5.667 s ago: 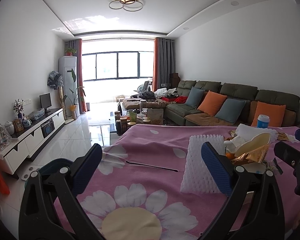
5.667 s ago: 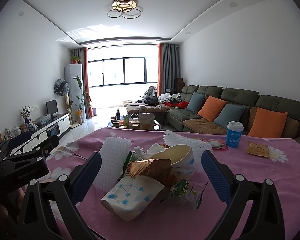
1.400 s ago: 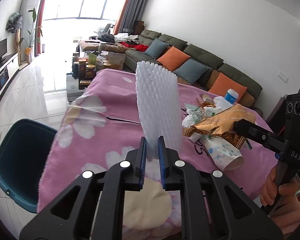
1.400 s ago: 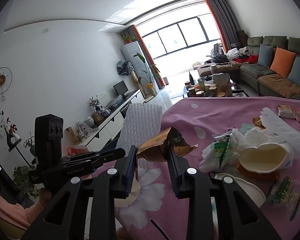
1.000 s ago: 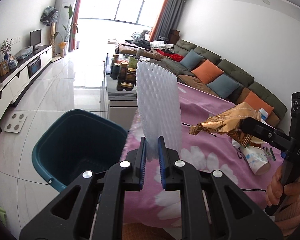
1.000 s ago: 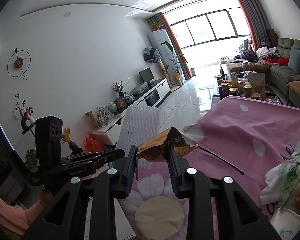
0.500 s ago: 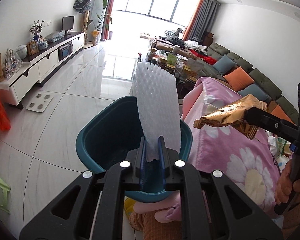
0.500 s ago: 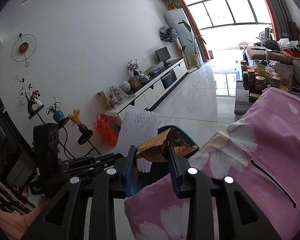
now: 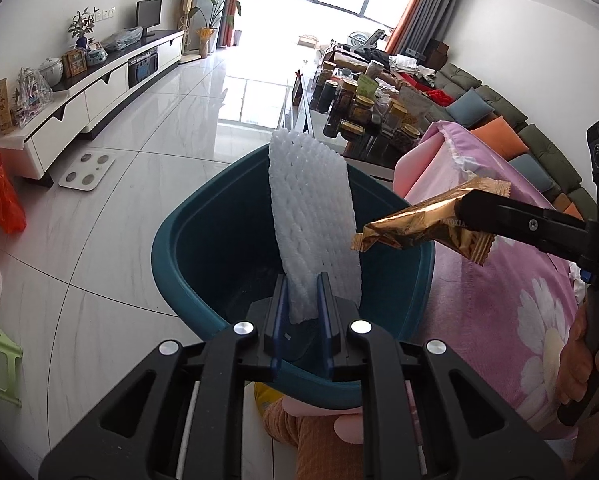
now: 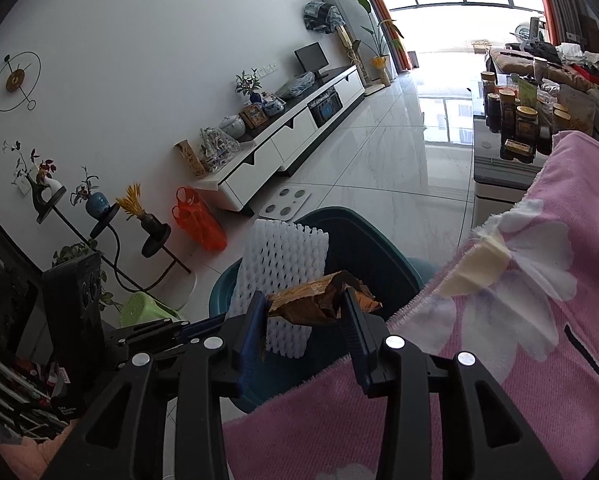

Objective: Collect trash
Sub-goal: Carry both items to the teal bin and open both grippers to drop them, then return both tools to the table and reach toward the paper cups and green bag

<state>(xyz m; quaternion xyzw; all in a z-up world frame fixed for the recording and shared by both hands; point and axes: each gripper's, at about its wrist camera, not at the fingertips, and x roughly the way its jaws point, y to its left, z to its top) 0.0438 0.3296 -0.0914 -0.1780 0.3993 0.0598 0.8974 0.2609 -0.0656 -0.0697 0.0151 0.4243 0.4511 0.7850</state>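
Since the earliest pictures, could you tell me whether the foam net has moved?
Yes. The foam net has left the pink tablecloth; the left hand-held gripper now holds it upright over the teal bin.

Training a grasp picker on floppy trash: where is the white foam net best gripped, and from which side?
Grip the foam net at its bottom short edge, from below, as the left gripper does: flat faces suit the pads, and it stands upright above the teal bin.

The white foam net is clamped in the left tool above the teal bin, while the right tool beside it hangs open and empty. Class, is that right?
Not quite. The right tool is not empty: it is shut on a gold wrapper, as the right wrist view shows. The rest stands: the left tool clamps the white foam net above the teal bin.
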